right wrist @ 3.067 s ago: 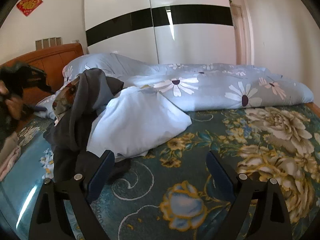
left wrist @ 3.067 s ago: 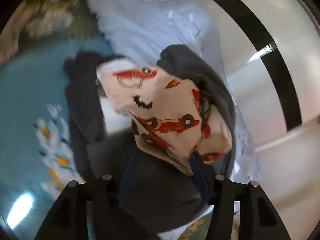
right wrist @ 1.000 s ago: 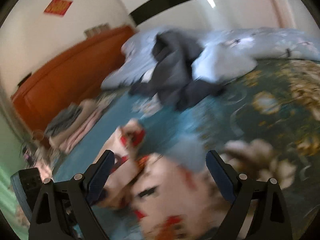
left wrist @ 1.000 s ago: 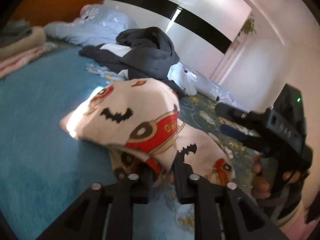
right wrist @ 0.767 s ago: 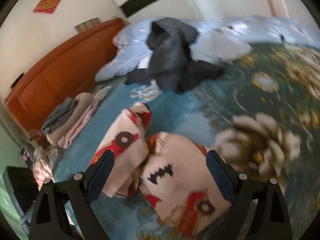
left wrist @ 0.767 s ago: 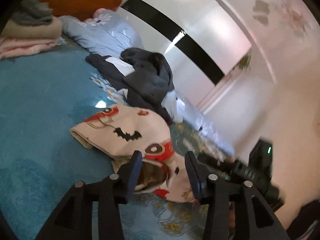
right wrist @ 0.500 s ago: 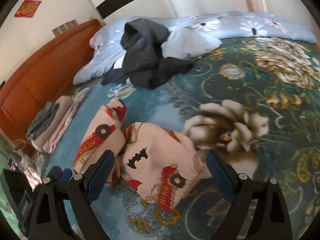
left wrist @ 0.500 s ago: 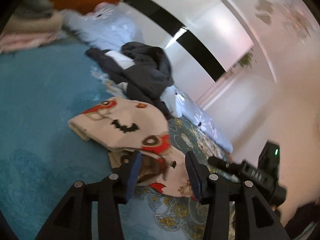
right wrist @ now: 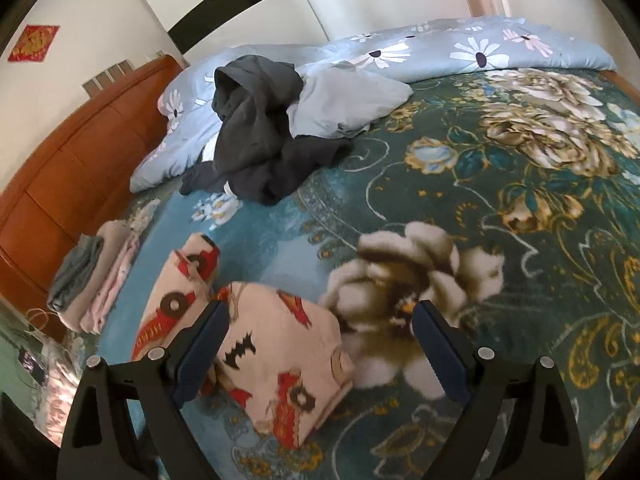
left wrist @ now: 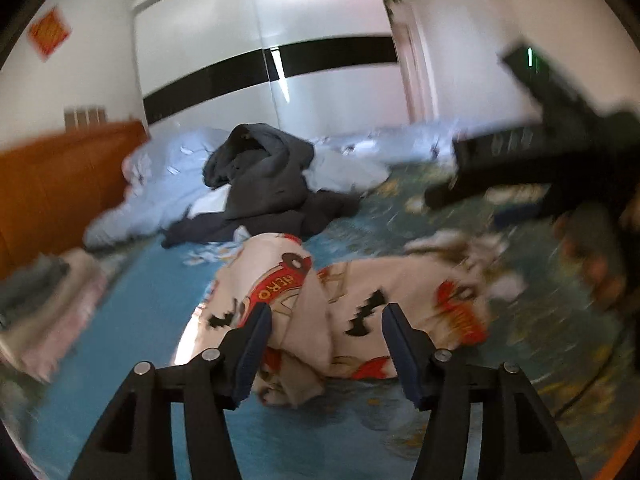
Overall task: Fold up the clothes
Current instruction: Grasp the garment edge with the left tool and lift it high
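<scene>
Both tools hover with nothing between their fingers, the left gripper (left wrist: 326, 334) and the right gripper (right wrist: 320, 344) each spread wide over the printed garment (right wrist: 276, 360), which lies crumpled on the bedspread (right wrist: 520, 240); looks like the spreading-out step, so each needs an edge to pinch. Its hems are tucked under, the left view is blurred; beyond, the dark clothes pile (right wrist: 260, 132) waits.
</scene>
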`<state>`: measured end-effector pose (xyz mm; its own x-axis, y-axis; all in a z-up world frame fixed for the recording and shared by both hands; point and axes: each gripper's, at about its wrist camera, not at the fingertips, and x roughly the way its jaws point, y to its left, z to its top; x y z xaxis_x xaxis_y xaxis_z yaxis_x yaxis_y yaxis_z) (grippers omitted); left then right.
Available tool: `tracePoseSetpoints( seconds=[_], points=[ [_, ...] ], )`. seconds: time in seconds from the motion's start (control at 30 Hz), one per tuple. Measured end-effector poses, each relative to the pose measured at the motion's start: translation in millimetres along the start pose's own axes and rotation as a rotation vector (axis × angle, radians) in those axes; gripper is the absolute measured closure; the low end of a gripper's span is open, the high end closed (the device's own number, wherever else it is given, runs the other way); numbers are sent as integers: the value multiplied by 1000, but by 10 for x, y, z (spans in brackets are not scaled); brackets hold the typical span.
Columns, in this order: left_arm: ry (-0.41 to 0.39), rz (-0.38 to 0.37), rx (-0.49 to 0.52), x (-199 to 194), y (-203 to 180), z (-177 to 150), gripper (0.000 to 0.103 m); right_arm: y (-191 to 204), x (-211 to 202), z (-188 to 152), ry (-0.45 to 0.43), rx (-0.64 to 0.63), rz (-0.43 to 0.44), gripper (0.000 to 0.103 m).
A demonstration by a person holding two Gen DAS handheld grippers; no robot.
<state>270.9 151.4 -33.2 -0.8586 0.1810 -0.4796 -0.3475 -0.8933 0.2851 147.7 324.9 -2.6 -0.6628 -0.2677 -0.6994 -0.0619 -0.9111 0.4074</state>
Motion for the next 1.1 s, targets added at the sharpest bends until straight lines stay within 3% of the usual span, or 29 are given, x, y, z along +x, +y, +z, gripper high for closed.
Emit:
tracePoseSetpoints(
  seconds=[0.17, 0.27, 0.37, 0.4, 0.43, 0.57, 0.77, 0.9, 1.0, 1.1],
  points=[
    [29, 173, 306, 302, -377, -22, 39, -259, 91, 8, 12, 38, 16, 10],
    [43, 239, 445, 458, -519, -129, 39, -341, 92, 12, 16, 25, 25, 10],
    [55, 272, 440, 516, -492, -117, 40, -414, 69, 30, 13, 17, 40, 10],
    [57, 276, 426, 521, -460, -92, 46, -445, 69, 36, 12, 21, 43, 10],
    [56, 272, 403, 507, -410, -57, 63, -471, 76, 39, 13, 25, 46, 10],
    [68, 173, 229, 402, -109, 110, 79, -534, 150, 31, 28, 42, 61, 10],
    [138, -186, -285, 362, 650, 235, 83, -606, 251, 15, 48, 61, 83, 10],
    [165, -324, -605, 422, 1148, 108, 92, -607, 296, -12, 61, 63, 95, 10],
    [101, -370, -787, 324, 1528, 35, 93, -583, 311, -28, 70, 56, 105, 10],
    [-20, -332, -860, 25, 1971, 141, 93, -520, 295, -26, 68, 33, 121, 10]
  ],
)
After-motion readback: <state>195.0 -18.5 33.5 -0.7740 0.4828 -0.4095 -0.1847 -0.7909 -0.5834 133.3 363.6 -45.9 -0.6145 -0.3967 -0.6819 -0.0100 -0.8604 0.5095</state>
